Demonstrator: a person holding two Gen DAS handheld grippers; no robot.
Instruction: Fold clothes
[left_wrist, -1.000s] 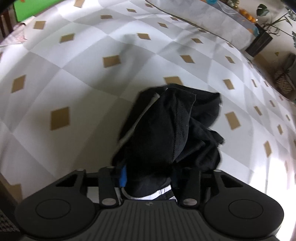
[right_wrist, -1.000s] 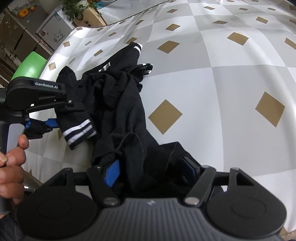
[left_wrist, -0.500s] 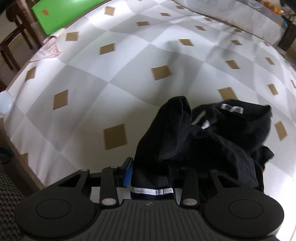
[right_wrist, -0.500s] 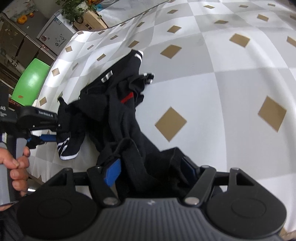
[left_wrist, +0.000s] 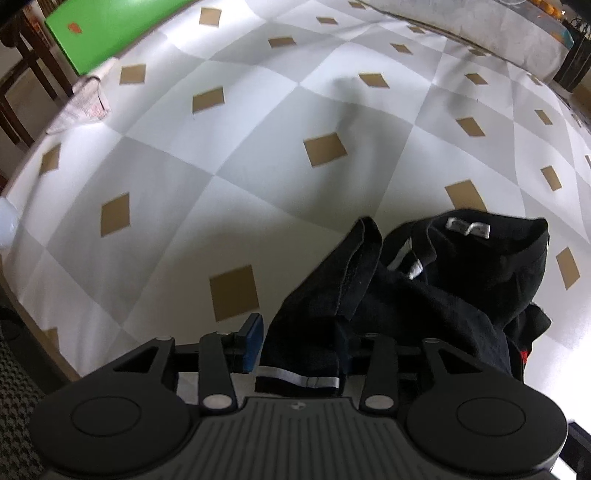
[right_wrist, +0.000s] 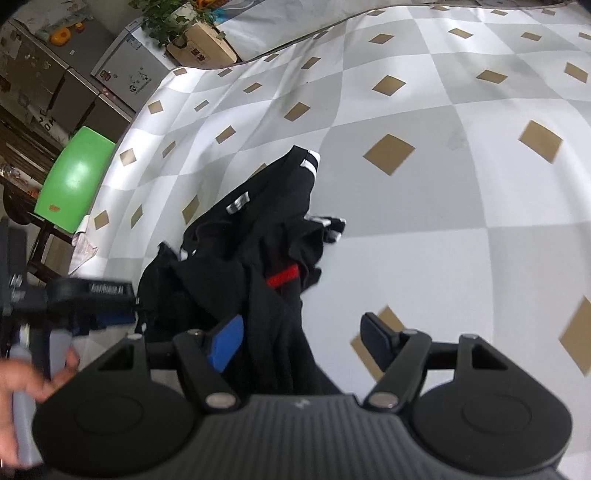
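Note:
A crumpled black garment (left_wrist: 461, 280) with white-striped cuffs and a red tag (right_wrist: 282, 277) lies on the chequered tablecloth (left_wrist: 258, 147). My left gripper (left_wrist: 301, 345) points steeply down with a striped cuff (left_wrist: 299, 378) filling its jaws. The jaws are opening, and the far pad is hidden by cloth. In the right wrist view a hand holds that gripper (right_wrist: 122, 314) at the left, blurred. My right gripper (right_wrist: 301, 341) stands open. A fold of the garment (right_wrist: 273, 350) runs along its left pad, and its right pad is bare.
A green panel (left_wrist: 107, 29) and a dark wooden chair stand past the table's far left corner, beside a folded paper (left_wrist: 85, 107). The table edge runs close on the left. Cabinets, a cardboard box and a plant (right_wrist: 177, 26) stand beyond the far edge.
The left gripper has swung left with the cuff, so the garment pile now lies to its right. The cloth that filled the right gripper's jaws now touches only the left pad.

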